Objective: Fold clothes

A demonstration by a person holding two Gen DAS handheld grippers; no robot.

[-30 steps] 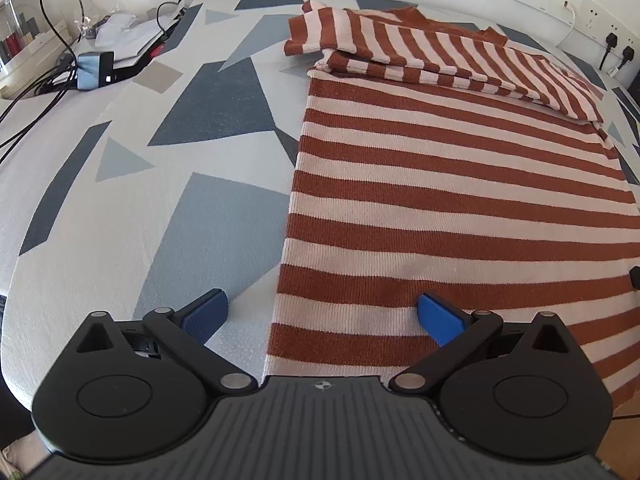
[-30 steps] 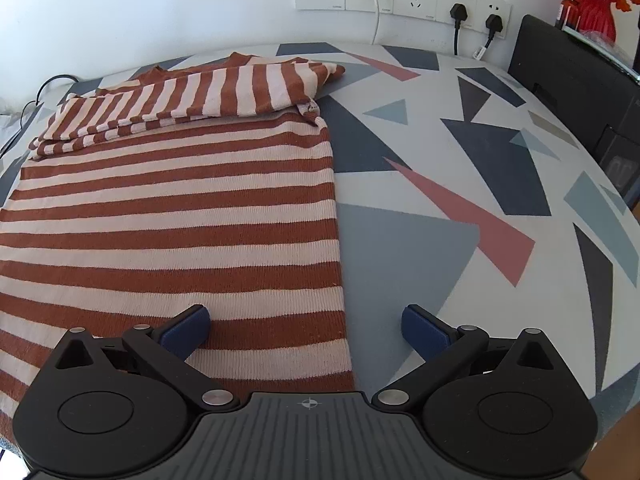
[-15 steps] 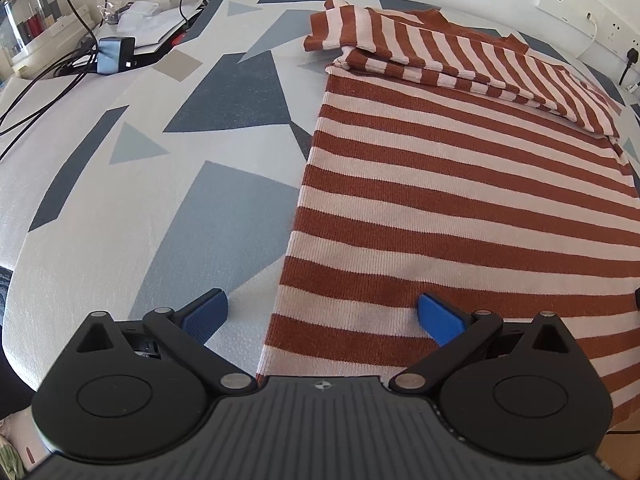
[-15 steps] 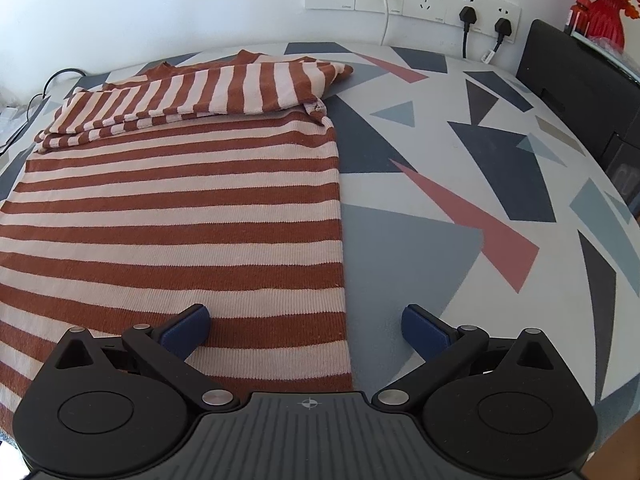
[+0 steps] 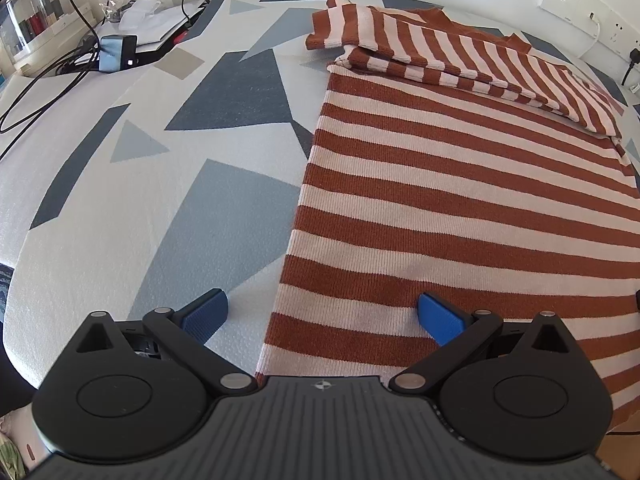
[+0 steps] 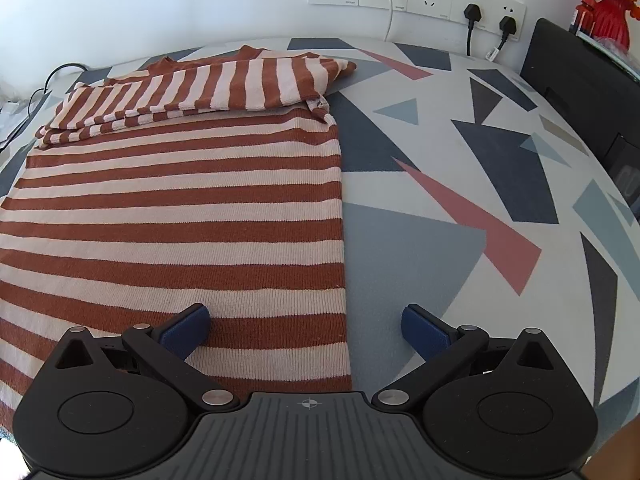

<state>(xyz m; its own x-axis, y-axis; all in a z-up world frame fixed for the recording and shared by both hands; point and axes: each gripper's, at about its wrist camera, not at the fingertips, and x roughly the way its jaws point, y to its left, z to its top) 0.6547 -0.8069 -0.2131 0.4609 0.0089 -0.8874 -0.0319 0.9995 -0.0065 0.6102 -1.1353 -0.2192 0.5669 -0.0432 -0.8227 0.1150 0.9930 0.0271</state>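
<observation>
A rust-and-pink striped sweater (image 5: 460, 200) lies flat on a bed with a geometric-print cover (image 5: 140, 200). Its sleeves (image 5: 440, 56) are folded across the top near the collar. My left gripper (image 5: 322, 314) hangs open over the sweater's near left corner, one blue pad on the cover and one above the fabric. In the right wrist view the same sweater (image 6: 180, 208) fills the left half. My right gripper (image 6: 306, 326) stands open astride the sweater's near right edge, holding nothing.
Cables, a small blue-grey box (image 5: 116, 54) and papers lie at the bed's far left. Wall sockets with plugs (image 6: 472, 12) sit behind the bed. A black cabinet (image 6: 588, 92) stands at the right. Bare cover (image 6: 480, 220) stretches right of the sweater.
Both grippers have drawn back slightly toward the sweater's near hem, and the left view has shifted right. Both stay open; the sweater has not moved.
</observation>
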